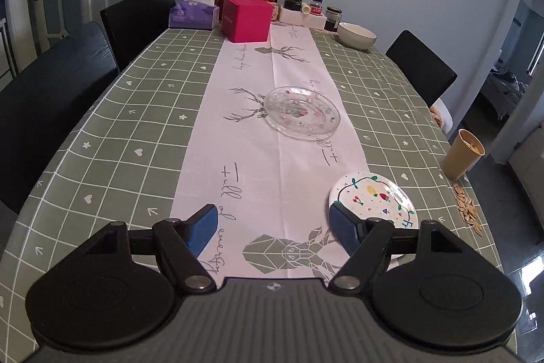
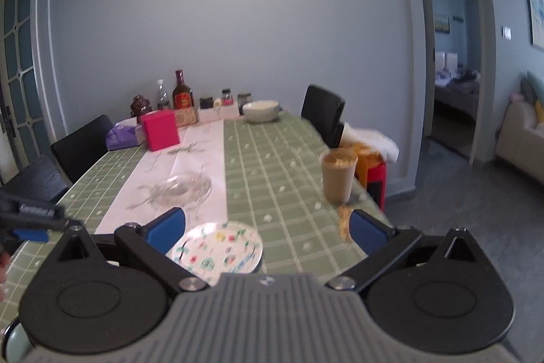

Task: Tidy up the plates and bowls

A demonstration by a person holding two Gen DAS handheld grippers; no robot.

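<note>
Glass plate [image 1: 302, 113] lies ahead of both tongs on the white runner, and its thin clear rim could slip from the pads or chip if pinched off-centre. Painted plate [image 1: 372, 201] sits just beside the left tongs' [image 1: 277, 228] right pad, so a careless swing could knock it toward the near table edge. Left tongs stand wide and hold nothing. Right tongs [image 2: 267, 228] also stand wide and empty, above the painted plate. Pale bowl [image 1: 357, 34] waits far ahead.

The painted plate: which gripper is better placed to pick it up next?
Probably the right gripper: open, with the painted plate just beyond its fingertips. The left gripper has it off to one side.
</note>
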